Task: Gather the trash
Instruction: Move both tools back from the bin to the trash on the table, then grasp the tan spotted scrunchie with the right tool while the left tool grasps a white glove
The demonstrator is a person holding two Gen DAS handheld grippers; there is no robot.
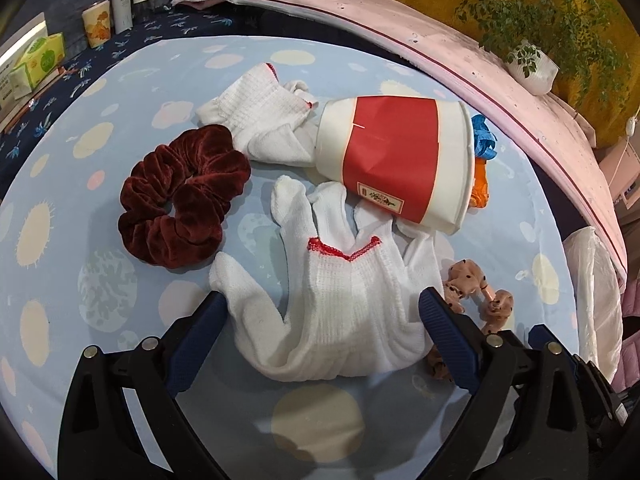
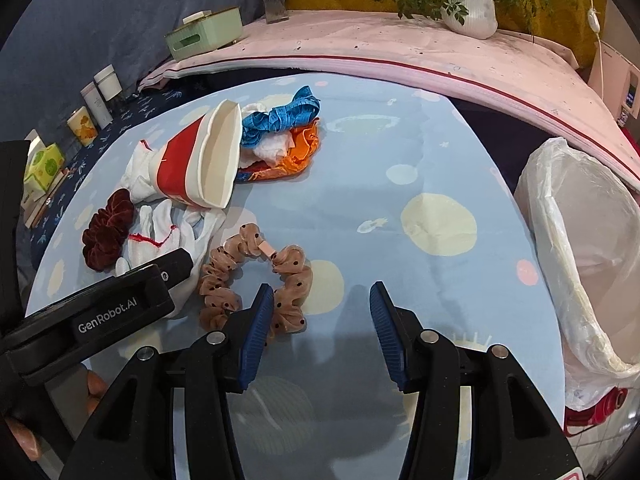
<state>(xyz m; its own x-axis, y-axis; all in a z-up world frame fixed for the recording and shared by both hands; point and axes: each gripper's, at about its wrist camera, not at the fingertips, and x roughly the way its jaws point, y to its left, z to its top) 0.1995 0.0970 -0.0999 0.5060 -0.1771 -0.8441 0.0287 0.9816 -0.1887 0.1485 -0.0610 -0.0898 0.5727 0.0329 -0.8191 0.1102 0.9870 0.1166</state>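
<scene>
White gloves [image 1: 340,304], paper cup [image 1: 396,164], scrunchies and rags are seen uncollected beside lined bin [image 2: 580,264]; left gripper [image 1: 324,312] spread around glove, right gripper [image 2: 322,300] spread, nothing grasped.

Counted around the cup [image 1: 394,162], one only: two white gloves [image 1: 340,304] [image 1: 264,120], two scrunchies, one maroon [image 1: 180,196] left of it and one dotted tan [image 2: 256,280] nearer; two crumpled scraps at its mouth, blue [image 2: 280,116] and orange [image 2: 298,152]; one lined bin [image 2: 580,248] far right; three jars [image 1: 120,4] behind left.
</scene>
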